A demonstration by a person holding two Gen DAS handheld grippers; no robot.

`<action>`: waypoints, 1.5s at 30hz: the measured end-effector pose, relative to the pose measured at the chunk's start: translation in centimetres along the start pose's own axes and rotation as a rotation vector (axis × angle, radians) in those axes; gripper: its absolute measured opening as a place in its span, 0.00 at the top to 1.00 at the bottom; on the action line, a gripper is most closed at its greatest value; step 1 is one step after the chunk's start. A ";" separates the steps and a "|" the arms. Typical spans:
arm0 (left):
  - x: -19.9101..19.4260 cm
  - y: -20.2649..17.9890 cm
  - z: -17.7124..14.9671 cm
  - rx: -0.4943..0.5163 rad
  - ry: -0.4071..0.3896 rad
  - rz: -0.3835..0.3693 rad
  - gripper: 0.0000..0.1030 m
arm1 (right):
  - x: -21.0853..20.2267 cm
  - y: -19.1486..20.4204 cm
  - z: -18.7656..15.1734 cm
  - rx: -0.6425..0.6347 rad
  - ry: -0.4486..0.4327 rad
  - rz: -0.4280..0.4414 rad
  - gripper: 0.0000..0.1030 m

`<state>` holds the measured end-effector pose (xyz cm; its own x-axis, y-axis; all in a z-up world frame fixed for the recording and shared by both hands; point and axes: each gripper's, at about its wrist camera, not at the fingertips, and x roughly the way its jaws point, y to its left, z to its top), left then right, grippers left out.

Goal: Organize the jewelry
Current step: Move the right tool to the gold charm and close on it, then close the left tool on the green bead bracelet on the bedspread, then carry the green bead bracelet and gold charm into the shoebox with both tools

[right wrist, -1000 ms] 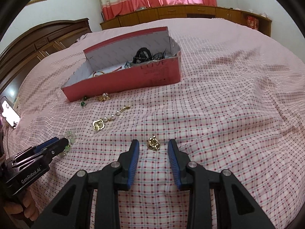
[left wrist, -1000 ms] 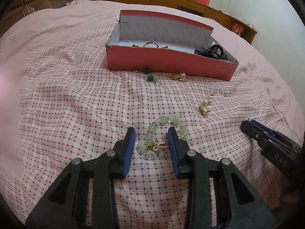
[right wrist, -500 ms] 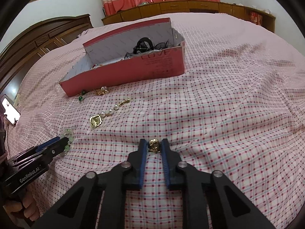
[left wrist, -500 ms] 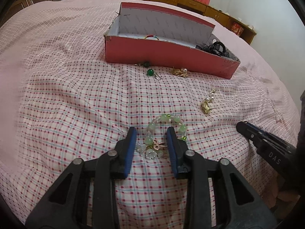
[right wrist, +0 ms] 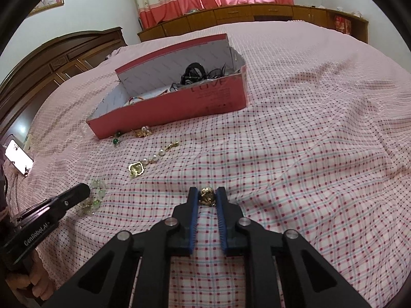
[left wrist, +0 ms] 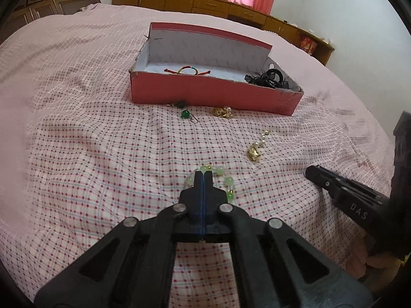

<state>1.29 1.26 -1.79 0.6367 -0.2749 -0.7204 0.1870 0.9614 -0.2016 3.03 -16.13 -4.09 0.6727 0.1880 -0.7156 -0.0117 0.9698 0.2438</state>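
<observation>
My left gripper (left wrist: 203, 177) is shut on the green bead bracelet (left wrist: 226, 179), which lies on the checked bedspread; the bracelet also shows in the right wrist view (right wrist: 96, 197). My right gripper (right wrist: 207, 196) is shut on a small gold earring (right wrist: 207, 196) just above the bedspread. A red box (left wrist: 213, 97) with a white inside stands farther back and holds a coloured string bracelet (left wrist: 188, 71) and black hair ties (left wrist: 267, 78). A gold and pearl earring (left wrist: 255, 151), a green bead earring (left wrist: 186, 115) and a gold piece (left wrist: 222, 112) lie loose in front of the box.
The pink checked bedspread (right wrist: 308, 154) covers the whole bed. A dark wooden headboard (right wrist: 51, 61) and wooden cabinets (right wrist: 257, 12) under red curtains stand behind. A lit phone (right wrist: 18, 159) lies at the left edge.
Both grippers went from open to shut: the left closed on the bead bracelet, the right closed on the gold earring. Both views pulled slightly back and up.
</observation>
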 end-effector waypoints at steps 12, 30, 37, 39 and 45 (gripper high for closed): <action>1.1 1.1 0.0 -0.016 0.041 0.043 0.81 | -0.8 0.2 0.1 0.001 -0.016 0.033 0.85; 0.4 0.3 -0.2 0.007 -0.010 0.000 0.93 | -1.0 0.2 0.3 0.002 -0.028 0.032 0.85; -1.8 -0.1 1.0 0.024 -0.082 0.000 0.93 | -1.8 0.3 1.0 0.004 -0.048 0.035 0.85; -2.1 -0.2 1.5 0.030 -0.098 0.005 0.93 | -2.0 0.5 1.3 -0.001 -0.058 0.037 0.85; -2.8 -0.6 3.2 0.039 -0.144 0.009 0.92 | -2.6 1.0 2.4 -0.016 -0.092 0.050 0.85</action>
<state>1.74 1.40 2.45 0.7388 -0.2670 -0.6188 0.2082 0.9637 -0.1672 3.04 -15.99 -0.44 0.7358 0.2215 -0.6399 -0.0576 0.9620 0.2668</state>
